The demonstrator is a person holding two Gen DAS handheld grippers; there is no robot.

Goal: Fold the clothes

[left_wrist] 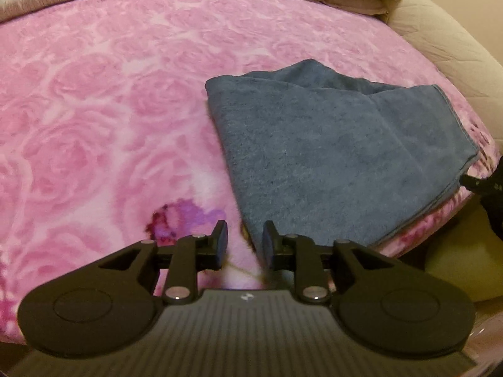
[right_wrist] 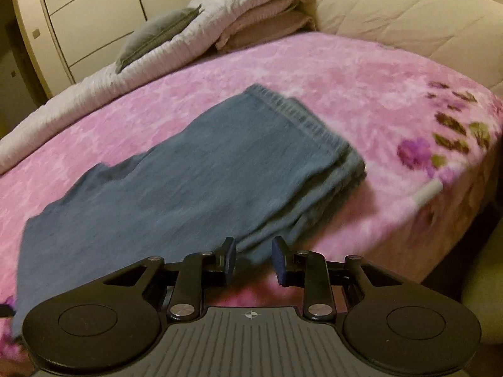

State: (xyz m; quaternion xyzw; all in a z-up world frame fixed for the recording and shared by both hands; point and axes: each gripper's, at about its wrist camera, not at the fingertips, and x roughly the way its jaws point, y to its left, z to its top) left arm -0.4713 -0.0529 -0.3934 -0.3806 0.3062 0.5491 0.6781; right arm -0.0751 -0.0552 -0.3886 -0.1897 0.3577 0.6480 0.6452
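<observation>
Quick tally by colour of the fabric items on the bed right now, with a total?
Blue: 1, the folded blue terry cloth
Pink: 1, the pink rose-patterned fleece blanket covering the bed
Beige: 1, the folded beige ribbed quilt
Grey: 1, the grey pillow
Total: 4

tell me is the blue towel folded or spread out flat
Folded: the blue towel lies doubled on the pink blanket, stacked layers showing along its edge.

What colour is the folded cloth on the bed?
Blue-grey, plain; the cloth shows best in the left wrist view.
</observation>
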